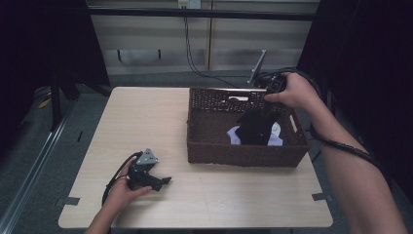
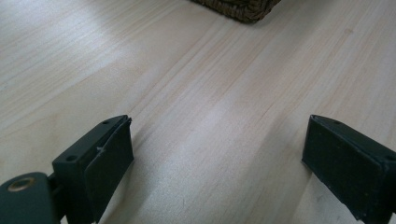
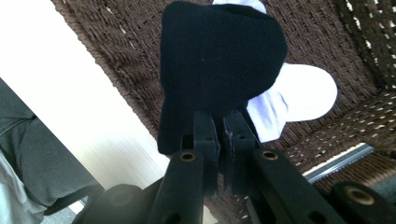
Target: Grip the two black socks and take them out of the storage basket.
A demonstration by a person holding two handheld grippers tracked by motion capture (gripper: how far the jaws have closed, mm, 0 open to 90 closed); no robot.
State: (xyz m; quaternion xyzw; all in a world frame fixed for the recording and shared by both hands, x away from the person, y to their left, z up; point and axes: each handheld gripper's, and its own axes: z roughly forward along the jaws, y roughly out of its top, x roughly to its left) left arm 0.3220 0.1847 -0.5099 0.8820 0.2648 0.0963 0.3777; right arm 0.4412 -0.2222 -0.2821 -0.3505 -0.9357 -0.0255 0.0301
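High view: a pale wooden table (image 1: 146, 122) carries a brown woven basket (image 1: 214, 151) on its right half, and the work in hand seems to be moving socks between basket and table, though which way I cannot tell. The right gripper (image 1: 265, 105) is held above the basket's far right corner, its jaws pressed together and pinching the edge of a black sock (image 1: 255, 126), which hangs down into the basket. In the right gripper view the black sock (image 3: 219, 65) dangles free from the jaw tips, with a white sock (image 3: 303, 95) lying on the woven floor just behind and below it, partly covered. The left gripper (image 1: 163, 181) rests low on the near left part of the table, well apart from the basket; in the left gripper view its jaws are spread wide over bare wood with nothing between them. As a judgement, the job is midway: one sock is gripped and off the basket floor, the white one is untouched, and no sock lies on the table.
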